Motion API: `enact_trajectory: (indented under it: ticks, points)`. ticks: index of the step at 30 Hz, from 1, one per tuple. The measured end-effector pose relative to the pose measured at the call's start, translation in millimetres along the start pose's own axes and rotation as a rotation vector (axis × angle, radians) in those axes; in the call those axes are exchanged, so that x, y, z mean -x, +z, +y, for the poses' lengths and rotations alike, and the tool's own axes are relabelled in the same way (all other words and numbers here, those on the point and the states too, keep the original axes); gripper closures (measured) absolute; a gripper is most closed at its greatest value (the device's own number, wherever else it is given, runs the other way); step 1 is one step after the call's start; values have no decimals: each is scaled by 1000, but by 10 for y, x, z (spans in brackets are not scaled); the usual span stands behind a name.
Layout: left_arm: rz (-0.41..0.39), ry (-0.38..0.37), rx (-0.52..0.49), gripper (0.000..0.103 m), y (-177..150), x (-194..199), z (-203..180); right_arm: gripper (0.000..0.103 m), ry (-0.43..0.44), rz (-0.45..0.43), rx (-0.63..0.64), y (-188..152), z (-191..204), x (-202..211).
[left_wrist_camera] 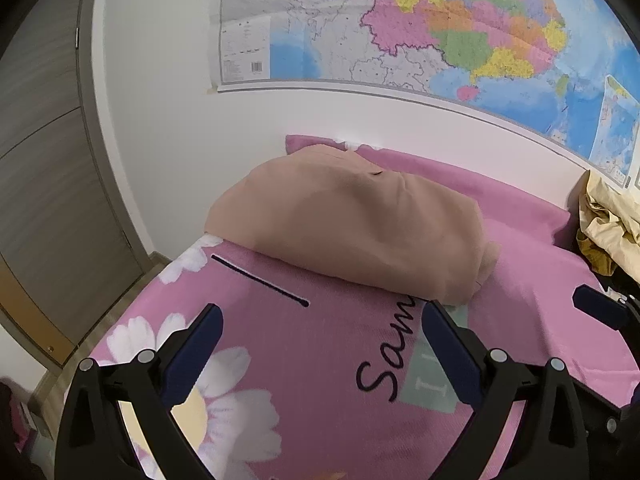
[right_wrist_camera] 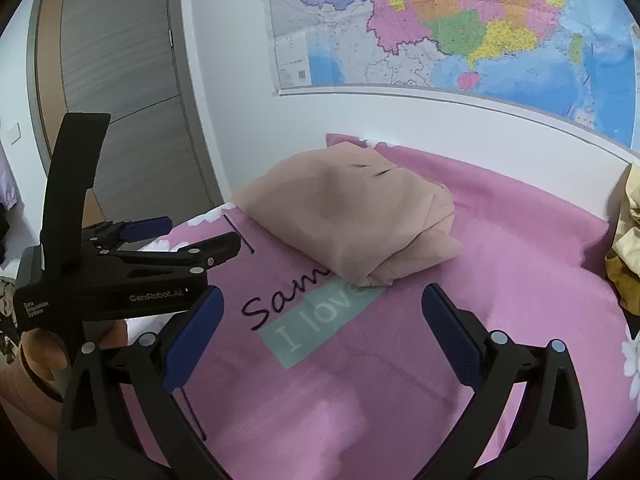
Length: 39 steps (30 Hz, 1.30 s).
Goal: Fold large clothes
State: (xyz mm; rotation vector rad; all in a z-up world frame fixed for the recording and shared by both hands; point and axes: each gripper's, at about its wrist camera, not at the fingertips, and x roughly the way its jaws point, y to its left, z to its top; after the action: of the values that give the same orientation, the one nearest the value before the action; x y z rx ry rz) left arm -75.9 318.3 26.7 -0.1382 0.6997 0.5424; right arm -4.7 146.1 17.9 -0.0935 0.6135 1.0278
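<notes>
I see the folded tan garment (left_wrist_camera: 352, 224) lying on the pink bed sheet (left_wrist_camera: 532, 248), near the wall under the map (left_wrist_camera: 460, 28). My left tongs (left_wrist_camera: 322, 320) are spread wide, nothing between them, short of the garment. My right tongs (right_wrist_camera: 322, 300) are likewise released and empty. A yellow cloth (left_wrist_camera: 608, 220) sits at the right edge.

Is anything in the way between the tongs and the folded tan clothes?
No. Only bare pink bedspread lies between the open right tongs, the open left tongs and the folded tan garment.
</notes>
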Motion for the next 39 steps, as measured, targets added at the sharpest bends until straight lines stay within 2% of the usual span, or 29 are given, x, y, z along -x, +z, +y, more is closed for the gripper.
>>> enact_trajectory:
  ticks: [13, 39]
  points:
    - [-31, 16, -4, 7, -89, 302, 3, 5, 2, -12, 1, -101, 98, 186]
    - [-41, 10, -19, 7, -187, 435, -30, 5, 2, -13, -2, -190, 116, 282]
